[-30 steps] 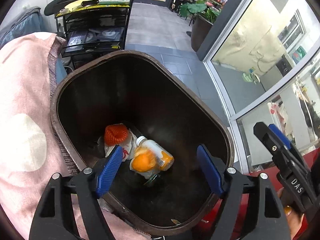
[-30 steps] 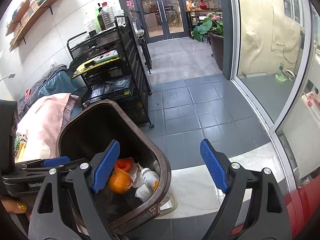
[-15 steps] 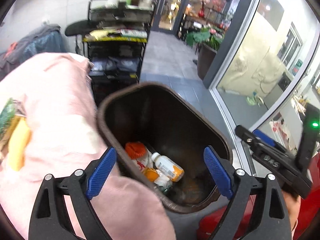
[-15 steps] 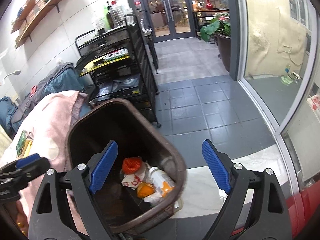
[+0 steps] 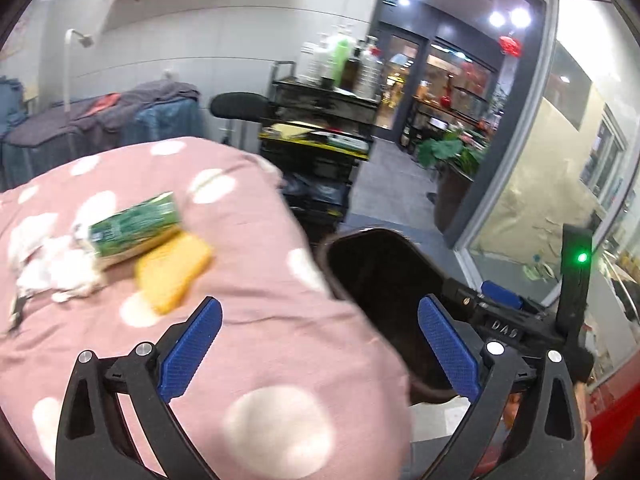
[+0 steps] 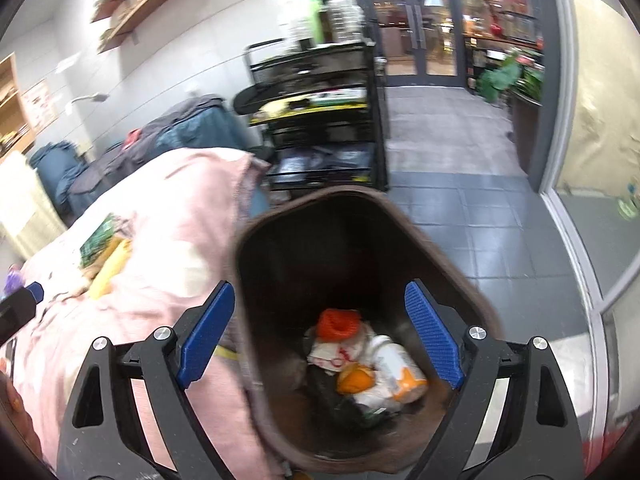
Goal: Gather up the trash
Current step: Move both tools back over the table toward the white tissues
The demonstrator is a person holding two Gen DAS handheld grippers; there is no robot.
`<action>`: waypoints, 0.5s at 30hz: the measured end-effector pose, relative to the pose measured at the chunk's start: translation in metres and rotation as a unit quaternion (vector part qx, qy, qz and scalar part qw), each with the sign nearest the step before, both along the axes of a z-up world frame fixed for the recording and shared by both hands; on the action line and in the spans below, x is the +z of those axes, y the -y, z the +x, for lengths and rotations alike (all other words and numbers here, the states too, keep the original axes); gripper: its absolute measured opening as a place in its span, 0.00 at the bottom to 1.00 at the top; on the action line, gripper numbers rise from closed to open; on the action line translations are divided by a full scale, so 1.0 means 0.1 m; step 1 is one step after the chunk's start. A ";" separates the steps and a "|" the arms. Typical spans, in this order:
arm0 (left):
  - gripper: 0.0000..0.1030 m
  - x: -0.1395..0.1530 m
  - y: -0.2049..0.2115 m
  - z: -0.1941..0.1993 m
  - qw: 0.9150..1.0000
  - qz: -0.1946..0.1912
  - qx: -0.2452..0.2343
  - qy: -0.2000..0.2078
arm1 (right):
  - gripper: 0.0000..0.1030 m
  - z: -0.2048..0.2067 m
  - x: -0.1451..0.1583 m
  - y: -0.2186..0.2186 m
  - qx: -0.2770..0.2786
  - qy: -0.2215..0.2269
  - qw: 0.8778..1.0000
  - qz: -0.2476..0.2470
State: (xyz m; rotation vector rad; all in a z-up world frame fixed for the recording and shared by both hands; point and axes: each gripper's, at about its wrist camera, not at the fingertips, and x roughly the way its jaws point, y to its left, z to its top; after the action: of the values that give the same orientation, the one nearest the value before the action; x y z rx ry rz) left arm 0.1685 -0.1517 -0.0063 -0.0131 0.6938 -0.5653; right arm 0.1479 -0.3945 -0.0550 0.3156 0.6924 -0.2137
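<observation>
the left gripper hangs over a pink dotted blanket, its jaws opening wide with nothing between them. on the blanket ahead of it lie a green packet, a yellow sponge-like piece touching the packet's lower edge, and some crumpled white paper just left of both. a dark brown bin stands right beside the blanket's edge.

the right gripper hovers above that bin, its jaws spread apart and empty. at the bin's bottom sit an orange net ball, a white wrapper with red print, an orange lump and a white bottle with an orange label, all packed against one another. behind the bin stands a black cart on a grey tiled floor.
</observation>
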 end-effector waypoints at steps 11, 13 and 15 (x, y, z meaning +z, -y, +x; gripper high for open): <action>0.94 -0.14 -1.05 0.03 0.994 0.034 0.103 0.006 | 0.86 0.36 0.12 -0.85 0.117 0.005 0.993 -0.009; 0.94 -0.16 -1.25 0.06 0.992 0.037 0.120 0.005 | 0.86 0.43 0.13 -1.04 0.144 0.002 0.990 -0.007; 0.94 -0.18 -1.44 0.11 0.989 0.046 0.139 0.003 | 0.86 0.50 0.14 -1.19 0.166 0.000 0.986 -0.007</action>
State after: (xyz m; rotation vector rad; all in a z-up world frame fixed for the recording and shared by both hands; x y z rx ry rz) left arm 0.1798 -0.0078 -0.0246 -0.0214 0.6972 -0.2659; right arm 0.1981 -0.2758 -0.0408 0.1822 0.7333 0.0993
